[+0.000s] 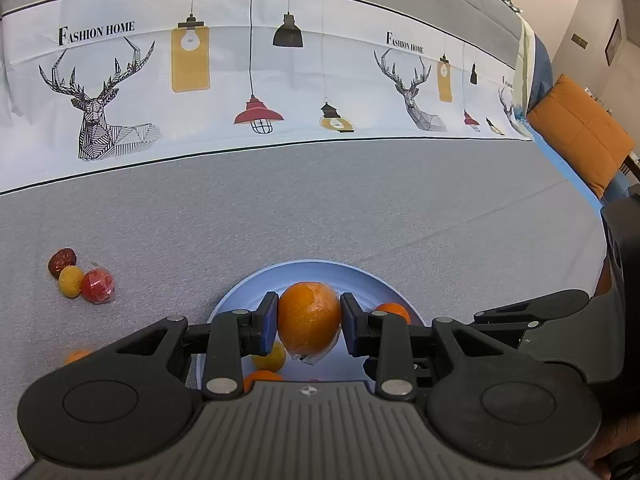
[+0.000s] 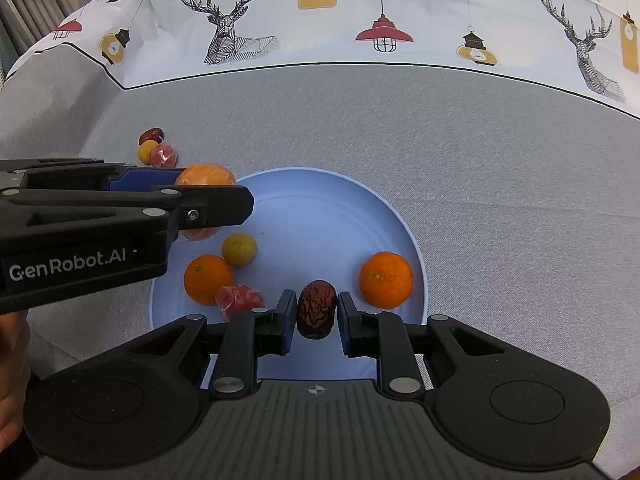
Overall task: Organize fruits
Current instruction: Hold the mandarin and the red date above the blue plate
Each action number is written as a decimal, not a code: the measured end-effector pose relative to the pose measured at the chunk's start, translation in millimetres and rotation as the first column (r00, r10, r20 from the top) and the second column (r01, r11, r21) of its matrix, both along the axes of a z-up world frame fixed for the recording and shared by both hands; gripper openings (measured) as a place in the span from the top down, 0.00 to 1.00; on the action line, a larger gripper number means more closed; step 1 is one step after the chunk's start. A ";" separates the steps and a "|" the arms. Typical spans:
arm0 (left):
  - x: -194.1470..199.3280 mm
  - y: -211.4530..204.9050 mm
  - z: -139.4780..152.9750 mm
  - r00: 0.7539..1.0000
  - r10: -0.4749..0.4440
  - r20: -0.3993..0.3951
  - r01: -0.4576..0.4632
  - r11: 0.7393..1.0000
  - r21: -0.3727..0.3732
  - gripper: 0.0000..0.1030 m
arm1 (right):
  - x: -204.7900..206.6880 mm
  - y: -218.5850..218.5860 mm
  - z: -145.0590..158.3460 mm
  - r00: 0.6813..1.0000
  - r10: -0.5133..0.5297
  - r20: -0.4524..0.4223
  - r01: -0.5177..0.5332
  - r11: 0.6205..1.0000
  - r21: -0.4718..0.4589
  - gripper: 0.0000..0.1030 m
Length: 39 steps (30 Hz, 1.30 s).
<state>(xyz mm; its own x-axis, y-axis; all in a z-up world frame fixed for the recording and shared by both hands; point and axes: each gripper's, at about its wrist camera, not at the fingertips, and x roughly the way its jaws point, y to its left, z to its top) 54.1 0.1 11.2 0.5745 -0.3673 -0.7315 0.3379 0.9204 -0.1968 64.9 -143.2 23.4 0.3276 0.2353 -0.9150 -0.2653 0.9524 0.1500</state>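
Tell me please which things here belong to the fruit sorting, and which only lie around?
Belong to the job:
- wrapped orange in left gripper
- red date between right gripper fingers
- blue plate with its fruits
- three small fruits on the cloth

Just lying about:
- deer-print cloth
- orange cushion

left wrist: low, close, faces along its gripper (image 1: 309, 322) over blue plate (image 1: 320, 270) toward printed cloth | right wrist: higher, close, looks down on plate (image 2: 320, 208) | shared: plate, left gripper (image 2: 224, 196), cloth
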 end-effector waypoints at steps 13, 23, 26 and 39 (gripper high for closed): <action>-0.2 -0.1 0.3 1.000 0.000 0.001 0.000 1.000 -0.001 0.65 | -0.1 0.5 -0.7 1.000 0.006 -0.002 -0.006 1.000 -0.001 0.78; -0.3 -0.2 0.5 1.000 -0.001 0.003 0.001 1.000 -0.001 0.65 | -0.8 2.0 -1.2 1.000 0.010 -0.004 -0.010 1.000 -0.002 0.78; -0.4 -0.2 0.5 1.000 0.000 0.003 0.000 1.000 -0.001 0.65 | -0.7 1.9 -1.1 1.000 0.010 -0.005 -0.010 1.000 -0.002 0.78; -0.4 -2.0 1.0 1.000 -0.002 0.005 0.002 1.000 -0.001 0.65 | -1.3 3.0 -1.2 1.000 0.012 -0.006 -0.012 1.000 -0.003 0.77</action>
<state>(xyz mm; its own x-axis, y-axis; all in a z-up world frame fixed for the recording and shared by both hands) 53.7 -1.9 12.2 0.5776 -0.3690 -0.7282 0.3409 0.9195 -0.1956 63.7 -140.2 22.2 0.3193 0.2368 -0.9176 -0.2757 0.9496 0.1491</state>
